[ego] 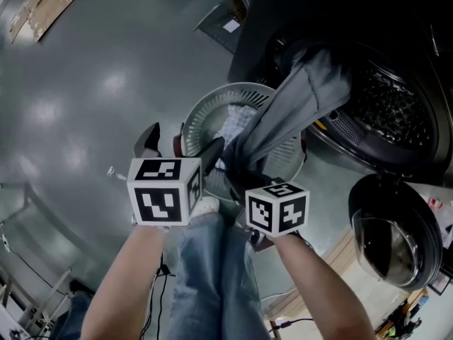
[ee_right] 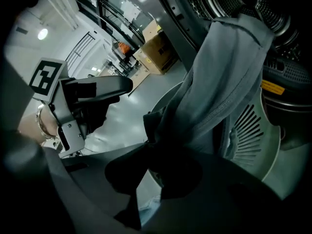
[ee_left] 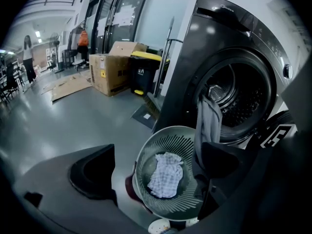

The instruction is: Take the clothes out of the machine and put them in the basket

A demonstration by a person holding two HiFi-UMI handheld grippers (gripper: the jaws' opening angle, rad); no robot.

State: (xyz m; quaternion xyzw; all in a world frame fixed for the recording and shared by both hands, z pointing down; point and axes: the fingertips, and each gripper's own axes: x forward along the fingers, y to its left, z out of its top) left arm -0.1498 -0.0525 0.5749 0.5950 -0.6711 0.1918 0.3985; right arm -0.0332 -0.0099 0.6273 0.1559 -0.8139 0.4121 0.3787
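Note:
A long grey garment [ego: 304, 98] stretches from the open drum [ego: 393, 105] of the dark washing machine down over a round pale slotted basket [ego: 212, 105] on the floor. My right gripper [ego: 237, 163] is shut on the garment's lower end, above the basket's near rim; in the right gripper view the cloth [ee_right: 224, 82] bunches between the jaws [ee_right: 153, 160]. A checked cloth [ee_left: 165, 174] lies in the basket [ee_left: 146, 152]. My left gripper [ego: 180, 146] hangs left of the basket, open and holding nothing, its jaws wide apart in the left gripper view [ee_left: 156, 165].
The machine's round door [ego: 389, 232] hangs open at the lower right. My jeans-clad legs [ego: 212, 275] stand just before the basket. Cardboard boxes [ee_left: 114, 67] and a yellow-lidded bin [ee_left: 144, 74] stand beyond the machine. Flattened cardboard [ego: 42, 6] lies on the grey floor.

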